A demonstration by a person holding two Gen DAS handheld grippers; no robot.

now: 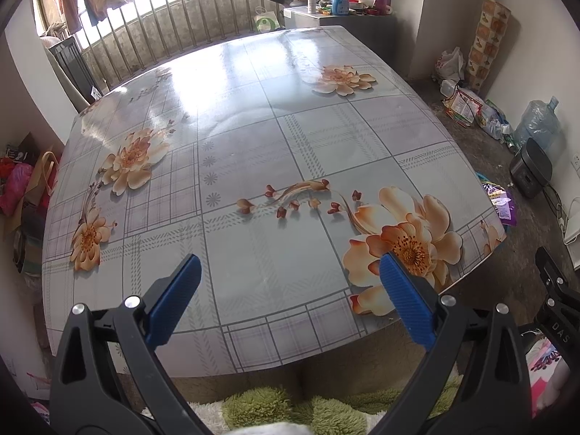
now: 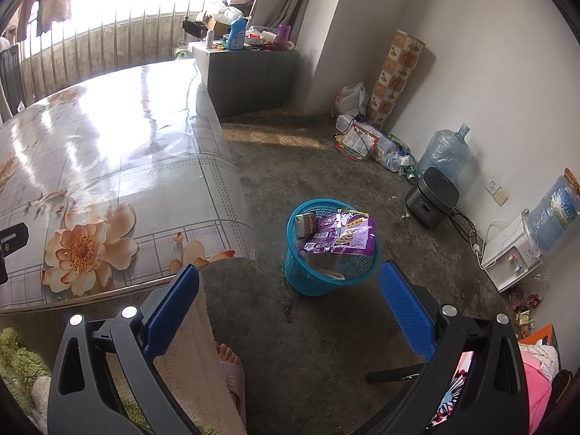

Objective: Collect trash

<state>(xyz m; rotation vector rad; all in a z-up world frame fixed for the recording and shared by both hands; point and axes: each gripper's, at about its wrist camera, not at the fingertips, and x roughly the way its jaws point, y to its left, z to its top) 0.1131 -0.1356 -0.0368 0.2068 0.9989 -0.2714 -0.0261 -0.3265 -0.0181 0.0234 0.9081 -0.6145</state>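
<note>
A blue plastic mesh waste basket (image 2: 302, 279) stands on the concrete floor right of the table. It holds a purple snack wrapper (image 2: 344, 235), a small brown packet (image 2: 306, 223) and other trash. My right gripper (image 2: 290, 272) is open and empty, above and in front of the basket. My left gripper (image 1: 290, 264) is open and empty over the near edge of the flower-patterned table (image 1: 253, 137). The basket's rim and the purple wrapper (image 1: 502, 203) peek past the table's right edge in the left wrist view.
A grey cabinet (image 2: 250, 76) with bottles stands behind the table. Along the right wall are plastic bags (image 2: 366, 141), a water jug (image 2: 446, 152), a rice cooker (image 2: 431, 195) with cable and a water dispenser (image 2: 514, 253). My slippered foot (image 2: 232, 373) is below.
</note>
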